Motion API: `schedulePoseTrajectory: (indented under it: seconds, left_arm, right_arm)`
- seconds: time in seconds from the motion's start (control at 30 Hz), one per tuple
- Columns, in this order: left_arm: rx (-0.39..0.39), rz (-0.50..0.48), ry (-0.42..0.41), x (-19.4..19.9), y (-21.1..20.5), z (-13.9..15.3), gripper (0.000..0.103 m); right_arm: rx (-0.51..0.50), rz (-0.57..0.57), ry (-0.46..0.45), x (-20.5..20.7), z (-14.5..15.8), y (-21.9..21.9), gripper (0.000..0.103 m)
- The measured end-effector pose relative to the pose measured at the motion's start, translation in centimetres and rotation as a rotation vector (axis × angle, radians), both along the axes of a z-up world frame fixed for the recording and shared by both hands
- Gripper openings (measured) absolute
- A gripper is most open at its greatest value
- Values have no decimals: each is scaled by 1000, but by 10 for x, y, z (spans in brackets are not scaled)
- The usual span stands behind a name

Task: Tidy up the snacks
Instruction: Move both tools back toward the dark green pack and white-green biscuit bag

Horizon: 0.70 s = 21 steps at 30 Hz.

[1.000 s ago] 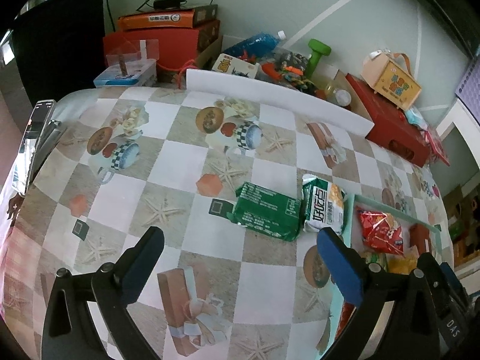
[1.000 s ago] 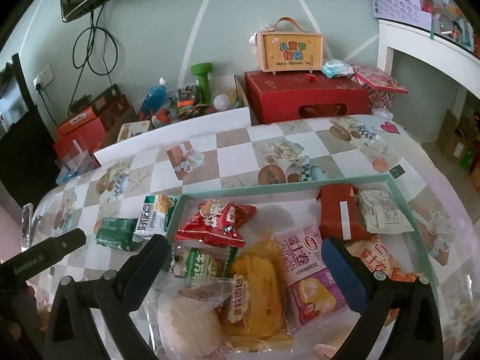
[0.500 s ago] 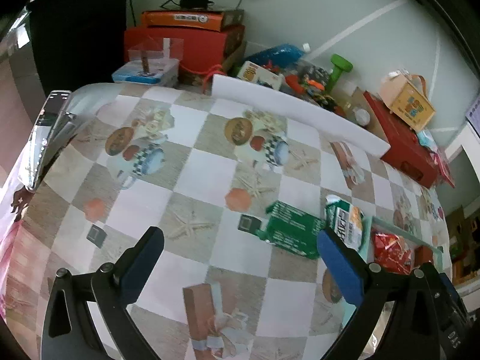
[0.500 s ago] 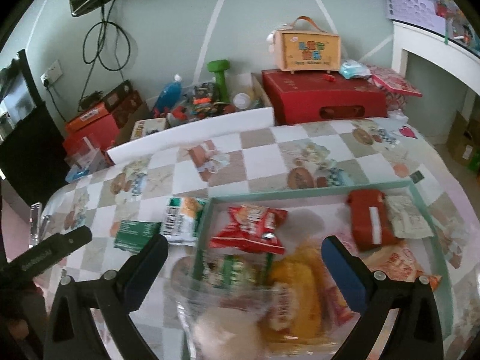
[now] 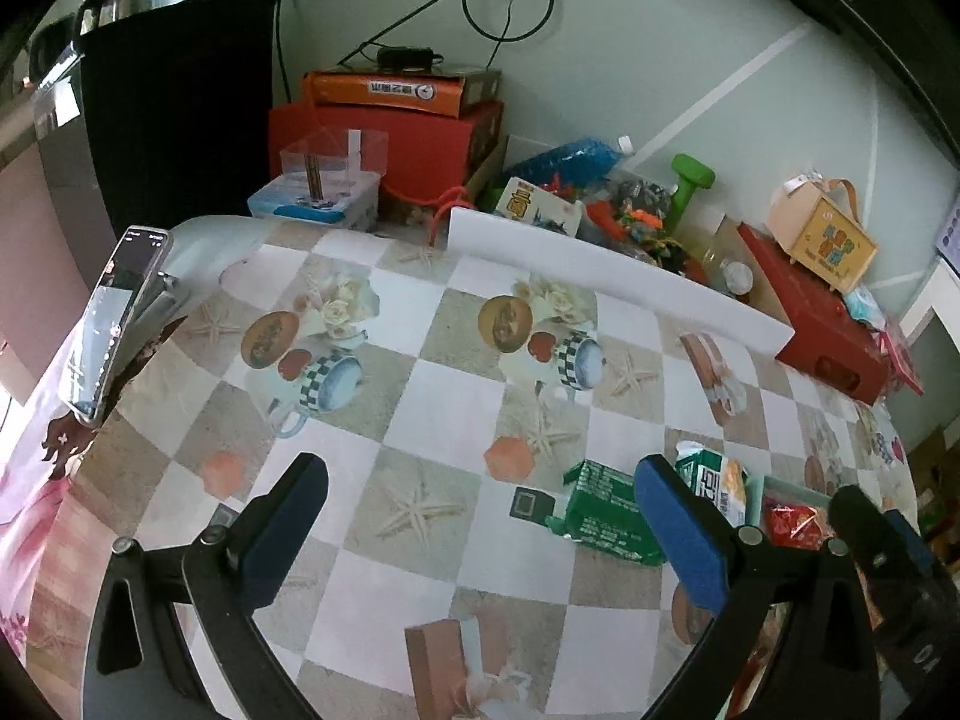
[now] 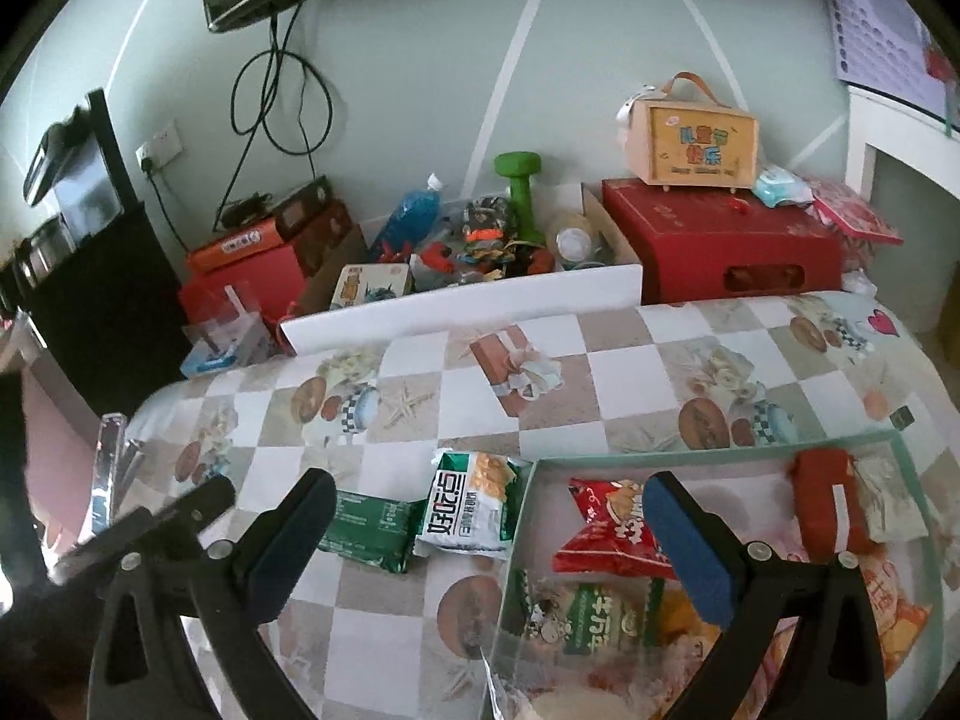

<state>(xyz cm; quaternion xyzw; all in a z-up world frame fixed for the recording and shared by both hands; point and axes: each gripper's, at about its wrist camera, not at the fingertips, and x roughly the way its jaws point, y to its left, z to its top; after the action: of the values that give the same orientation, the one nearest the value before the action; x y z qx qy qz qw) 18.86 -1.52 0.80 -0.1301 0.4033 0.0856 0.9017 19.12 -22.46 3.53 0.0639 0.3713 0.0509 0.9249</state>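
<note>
Both tools spread wide and empty. My left tool (image 5: 480,525) hangs over bare checkered surface (image 5: 456,408); my right tool (image 6: 489,531) hangs over the left rim of the tray (image 6: 714,449).

Two snacks lie outside the tray, on the surface just left of it:
- green packet (image 6: 367,531), flat, small white print, not legible. In the left view (image 5: 606,519) its right end is hidden behind my right finger pad (image 5: 678,531).
- white-and-green bag (image 6: 471,504), large Chinese characters on front plus a picture of orange-yellow snack pieces; its right edge touches or slightly overlaps the tray rim, its left edge meets the green packet.

Inside the tray:
- red bag (image 6: 612,531), cartoon graphic and Chinese lettering, partly behind my right pad.
- green-and-white pack with cartoon figure (image 6: 591,615), Chinese text, blurred.
- red-brown pack with white strip (image 6: 831,507) at far right corner, a pale wrapper (image 6: 888,507) beside it.
- orange bag (image 6: 894,612) at the right edge, text not readable.

Background, off the surface: tan carry box (image 6: 690,141) with coloured Chinese characters and a small line I can't fully read, sitting on a red box (image 6: 720,246); orange box (image 5: 390,90) with Chinese print; green dumbbell (image 6: 519,186); blue bottle (image 6: 414,216). A phone (image 5: 114,312) stands propped at the surface's left edge.
</note>
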Motion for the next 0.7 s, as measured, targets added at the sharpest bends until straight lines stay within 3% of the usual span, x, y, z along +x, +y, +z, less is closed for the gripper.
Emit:
schedulePoseTrajectory:
  seconds: [0.2, 0.4, 0.57, 0.7]
  left_arm:
    - [-32, 15, 12, 2, 12, -5, 102]
    - [-40, 37, -8, 4, 18, -9, 102]
    - [22, 11, 67, 18, 9, -17, 102]
    - [-81, -18, 102, 31, 4, -28, 102]
  right_arm:
    - [53, 7, 37, 8, -9, -4, 103]
    - [14, 16, 16, 13, -8, 2, 103]
    - [6, 16, 12, 16, -9, 0, 103]
    - [-3, 3, 19, 16, -11, -6, 103]
